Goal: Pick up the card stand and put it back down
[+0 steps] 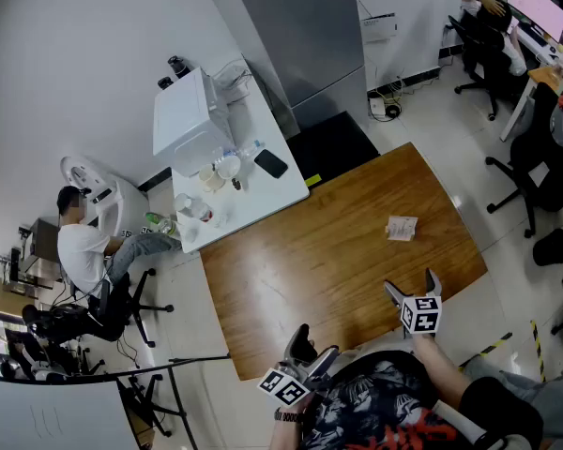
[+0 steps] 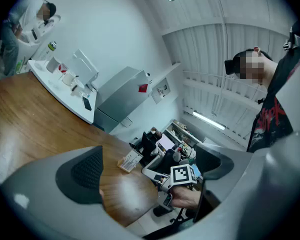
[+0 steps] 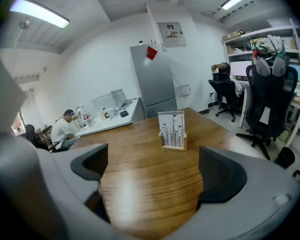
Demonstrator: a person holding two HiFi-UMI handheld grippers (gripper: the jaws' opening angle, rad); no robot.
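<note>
standing upright on the wooden table [image 1: 310, 270], the card stand [image 1: 402, 228] sits untouched.
left gripper [image 1: 311, 345] and right gripper [image 1: 412, 285] hover at the near edge, jaws spread, grasping nothing.

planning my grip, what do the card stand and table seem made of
Card stand: the base looks like pale matte wood, a tan block; the upright card looks like printed paper or plastic. Table: wood or veneer with a glossy finish, showing grain and glare.
</note>
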